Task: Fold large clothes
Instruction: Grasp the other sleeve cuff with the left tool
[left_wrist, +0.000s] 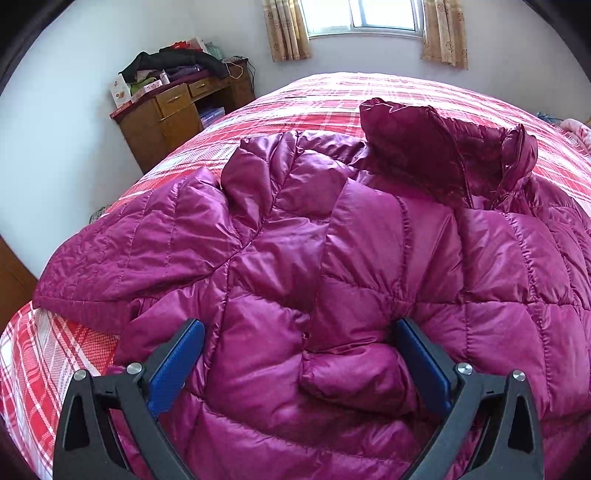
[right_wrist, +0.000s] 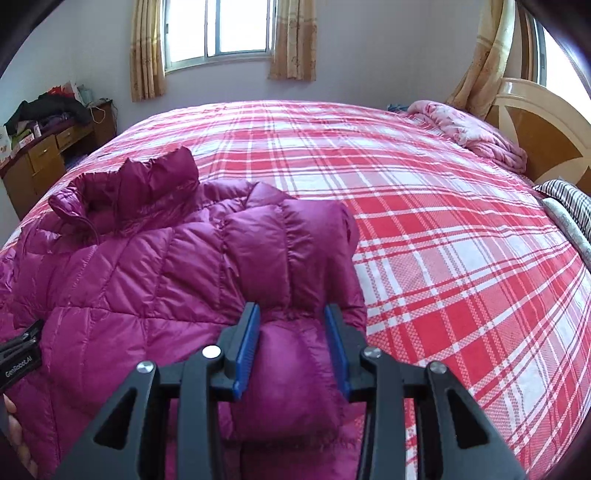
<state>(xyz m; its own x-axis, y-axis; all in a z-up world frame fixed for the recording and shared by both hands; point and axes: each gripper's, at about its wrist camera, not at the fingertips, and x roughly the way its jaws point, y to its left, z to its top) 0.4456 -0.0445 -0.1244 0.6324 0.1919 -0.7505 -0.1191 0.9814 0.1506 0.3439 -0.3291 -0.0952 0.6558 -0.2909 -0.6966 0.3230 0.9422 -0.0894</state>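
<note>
A magenta quilted down jacket lies spread on the red plaid bed, collar toward the far side. My left gripper is open, its blue pads on either side of a puffed fold of the jacket, just above or touching it. In the right wrist view the jacket fills the left half. My right gripper is shut on the jacket's folded-in sleeve, the fabric bulging between the blue pads. The left gripper's body shows at the left edge.
The bed with its red and white plaid cover stretches right and far. A pink blanket and a striped pillow lie by the headboard. A cluttered wooden desk stands by the wall.
</note>
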